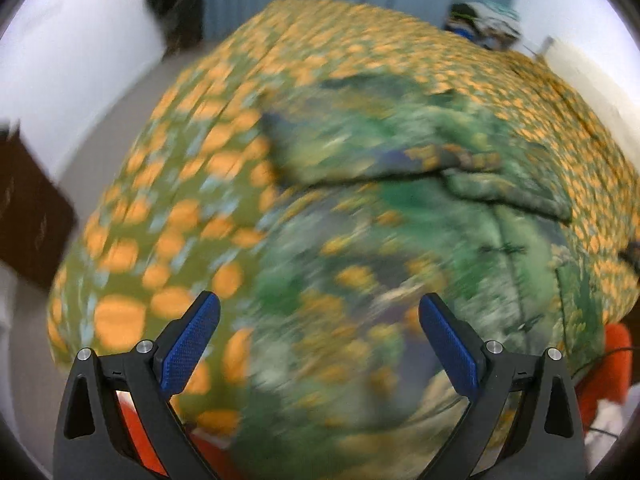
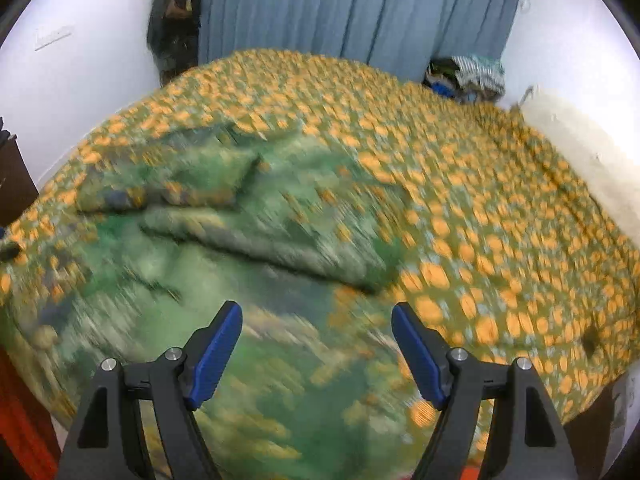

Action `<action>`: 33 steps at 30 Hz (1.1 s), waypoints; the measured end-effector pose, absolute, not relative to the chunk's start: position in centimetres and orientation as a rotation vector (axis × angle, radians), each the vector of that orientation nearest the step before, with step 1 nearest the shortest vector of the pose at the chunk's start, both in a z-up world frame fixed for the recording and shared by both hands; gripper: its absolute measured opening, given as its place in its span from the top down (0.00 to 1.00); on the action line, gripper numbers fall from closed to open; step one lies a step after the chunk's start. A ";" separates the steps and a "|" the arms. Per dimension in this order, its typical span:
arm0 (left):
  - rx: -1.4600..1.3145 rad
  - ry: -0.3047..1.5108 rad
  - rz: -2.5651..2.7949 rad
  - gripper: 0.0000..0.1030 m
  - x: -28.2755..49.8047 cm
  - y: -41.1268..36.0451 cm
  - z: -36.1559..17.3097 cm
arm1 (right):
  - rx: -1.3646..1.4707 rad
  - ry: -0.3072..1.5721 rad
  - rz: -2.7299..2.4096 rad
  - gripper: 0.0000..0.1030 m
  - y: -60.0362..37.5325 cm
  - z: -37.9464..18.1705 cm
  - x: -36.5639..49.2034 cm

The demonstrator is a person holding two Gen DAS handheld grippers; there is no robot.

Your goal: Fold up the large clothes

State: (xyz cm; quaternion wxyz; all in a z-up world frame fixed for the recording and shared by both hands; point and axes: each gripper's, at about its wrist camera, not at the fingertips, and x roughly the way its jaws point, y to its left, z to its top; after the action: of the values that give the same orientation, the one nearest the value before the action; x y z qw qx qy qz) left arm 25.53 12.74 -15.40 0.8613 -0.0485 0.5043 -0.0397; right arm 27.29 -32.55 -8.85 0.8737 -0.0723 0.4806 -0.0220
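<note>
Now both tongs, left [image 1: 319,308] and right [image 2: 317,318], hang wide open, holding nothing. Directly below and ahead, the green garment [image 1: 400,216] lies on the orange-dotted bedspread [image 2: 500,208], its folded sleeve running crosswise, about equally near both.

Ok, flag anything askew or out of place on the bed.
The green garment lies rumpled on the orange-patterned bedspread, one part folded crookedly over itself. A loose pile of clothes sits at the far corner. Motion blur hides finer detail.

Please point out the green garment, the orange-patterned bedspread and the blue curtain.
green garment [image 2: 256,240], right wrist view, folded sleeve area
orange-patterned bedspread [image 2: 500,208], right wrist view, bare right part
blue curtain [image 2: 360,12], right wrist view, middle pleats
</note>
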 end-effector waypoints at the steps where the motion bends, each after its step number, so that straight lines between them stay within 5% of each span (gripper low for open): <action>1: -0.146 1.098 -0.081 0.03 25.1 14.5 -16.3 | -0.136 1.052 -0.048 0.24 -34.2 -9.8 26.7; 17: -0.118 1.419 -0.326 0.02 22.8 10.1 -23.1 | 0.162 1.462 0.171 0.24 -39.1 -20.4 22.8; 19: -0.107 1.435 -0.320 0.16 22.7 10.3 -23.1 | 0.167 1.467 0.192 0.48 -38.9 -20.0 22.8; 20: -0.099 1.439 -0.309 0.35 22.6 10.3 -22.9 | 0.180 1.463 0.197 0.71 -39.0 -19.6 22.8; 21: -0.100 1.442 -0.304 0.52 22.5 10.6 -22.8 | 0.210 1.456 0.199 0.75 -39.3 -18.8 22.8; 24: -0.144 1.445 -0.299 0.80 22.6 11.7 -21.8 | 0.313 1.401 0.232 0.85 -39.8 -16.0 22.8; 33: -0.250 1.360 -0.381 0.84 20.4 14.7 -15.1 | 0.477 1.250 0.331 0.88 -40.7 -8.5 22.4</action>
State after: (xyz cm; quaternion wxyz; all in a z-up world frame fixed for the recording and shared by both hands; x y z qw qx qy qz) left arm 20.42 14.66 -15.07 0.7537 -0.1145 0.6232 -0.1747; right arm 22.37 -40.71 -8.52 0.7718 0.2203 0.5767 0.1526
